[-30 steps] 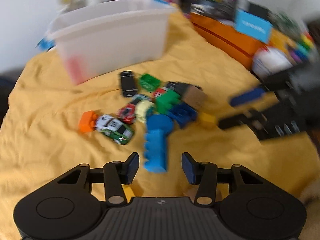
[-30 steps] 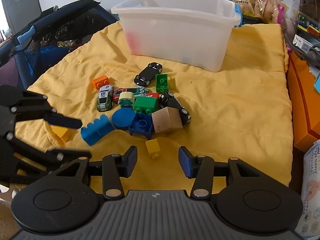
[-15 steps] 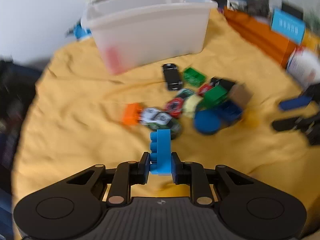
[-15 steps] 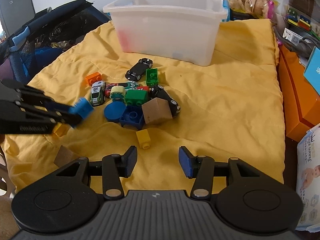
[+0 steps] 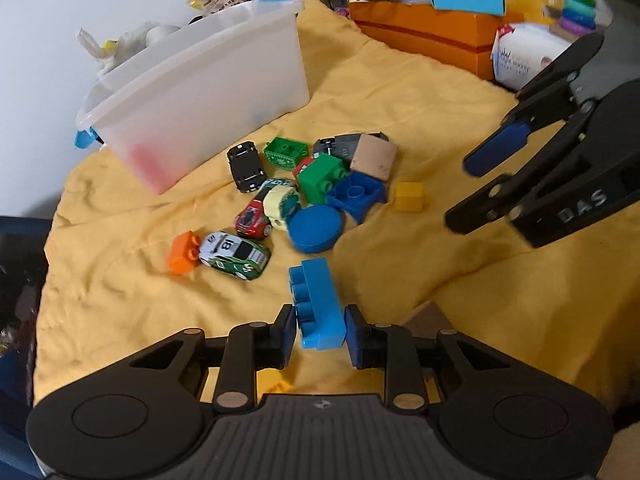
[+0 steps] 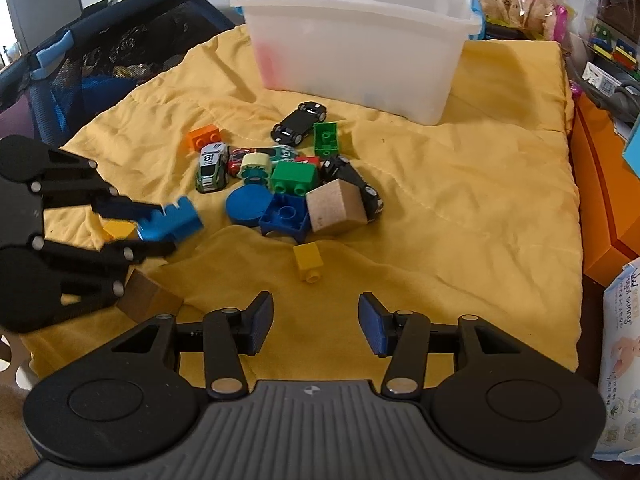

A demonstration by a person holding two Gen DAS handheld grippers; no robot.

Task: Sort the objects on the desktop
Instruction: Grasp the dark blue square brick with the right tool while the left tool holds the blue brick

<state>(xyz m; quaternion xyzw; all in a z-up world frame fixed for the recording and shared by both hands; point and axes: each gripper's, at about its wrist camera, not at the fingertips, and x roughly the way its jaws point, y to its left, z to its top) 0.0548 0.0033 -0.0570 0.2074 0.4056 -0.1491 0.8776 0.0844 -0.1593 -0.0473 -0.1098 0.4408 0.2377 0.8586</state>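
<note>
My left gripper (image 5: 320, 330) is shut on a light blue toy brick (image 5: 317, 304) and holds it above the yellow blanket (image 5: 400, 92); the brick also shows in the right wrist view (image 6: 172, 220). My right gripper (image 6: 316, 322) is open and empty, a little short of a small yellow brick (image 6: 307, 260). A pile of toys lies in the middle: a green brick (image 6: 295, 176), a dark blue brick (image 6: 285, 216), a blue disc (image 6: 248, 204), a wooden cube (image 6: 336, 206), an orange brick (image 6: 204, 137) and several toy cars (image 6: 212, 166). A translucent white bin (image 6: 356, 36) stands behind the pile.
An orange box (image 5: 420, 28) and a pack of wipes (image 6: 622, 344) flank the blanket's right edge. A dark mesh basket (image 6: 100, 52) is at the left. A second wooden block (image 6: 146, 300) and a yellow brick (image 6: 118, 230) lie under the left gripper.
My left gripper closed on the light blue brick and lifted it off the blanket, swinging toward the bin. My right gripper stayed open and drew back slightly.
</note>
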